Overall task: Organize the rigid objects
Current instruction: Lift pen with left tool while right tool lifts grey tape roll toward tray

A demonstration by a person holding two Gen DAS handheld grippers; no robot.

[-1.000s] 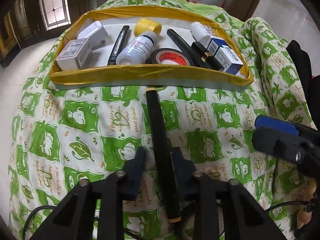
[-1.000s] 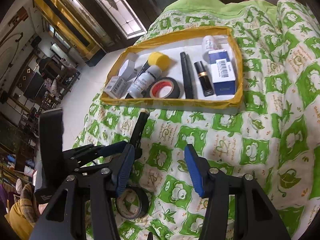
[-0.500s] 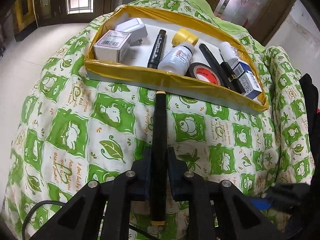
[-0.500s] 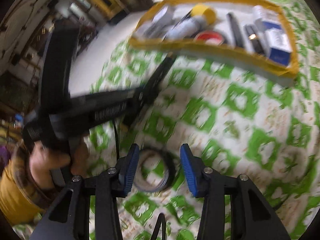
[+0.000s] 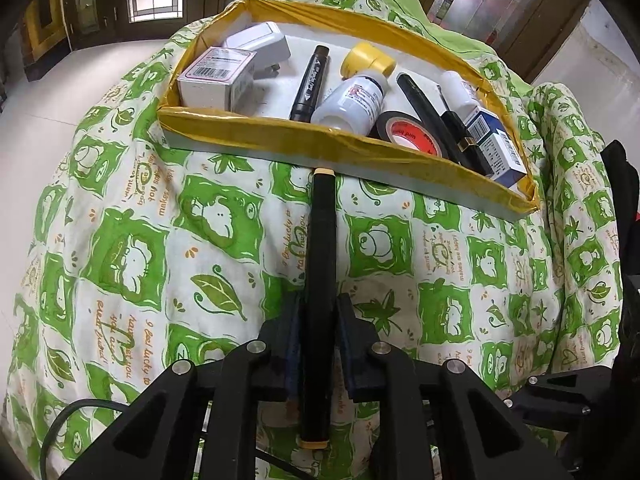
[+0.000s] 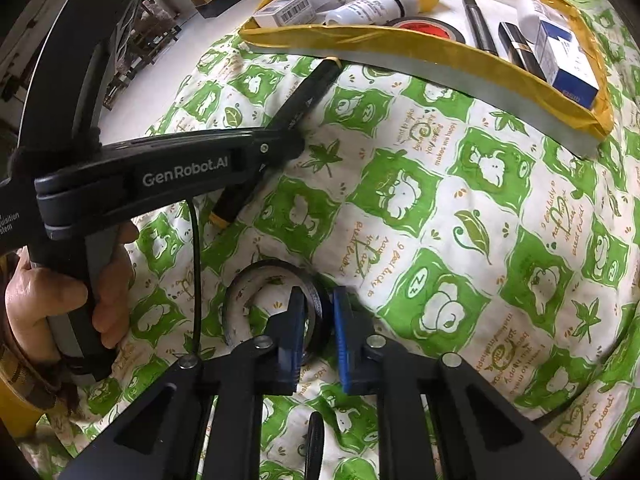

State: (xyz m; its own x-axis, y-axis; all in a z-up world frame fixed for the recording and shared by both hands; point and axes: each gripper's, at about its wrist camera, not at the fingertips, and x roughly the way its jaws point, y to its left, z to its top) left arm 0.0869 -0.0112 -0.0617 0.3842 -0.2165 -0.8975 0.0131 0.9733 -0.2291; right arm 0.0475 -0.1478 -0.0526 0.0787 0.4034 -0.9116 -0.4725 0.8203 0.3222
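My left gripper is shut on a black marker with yellow ends. The marker lies on the quilt with its far tip against the yellow-taped tray. In the right wrist view the same left gripper grips the marker from the left, held by a hand. My right gripper is shut on the wall of a black tape ring, one pad inside the ring and one outside. The ring rests on the quilt, well short of the tray.
The tray holds a white box, a white adapter, another marker, a yellow-capped white bottle, red-cored tape, a pen, a lipstick and a blue-white box. A green patterned quilt covers the surface. White floor lies left.
My left jaws closed onto the marker. My right gripper dropped toward the tape ring, and its jaws closed on the ring's wall.
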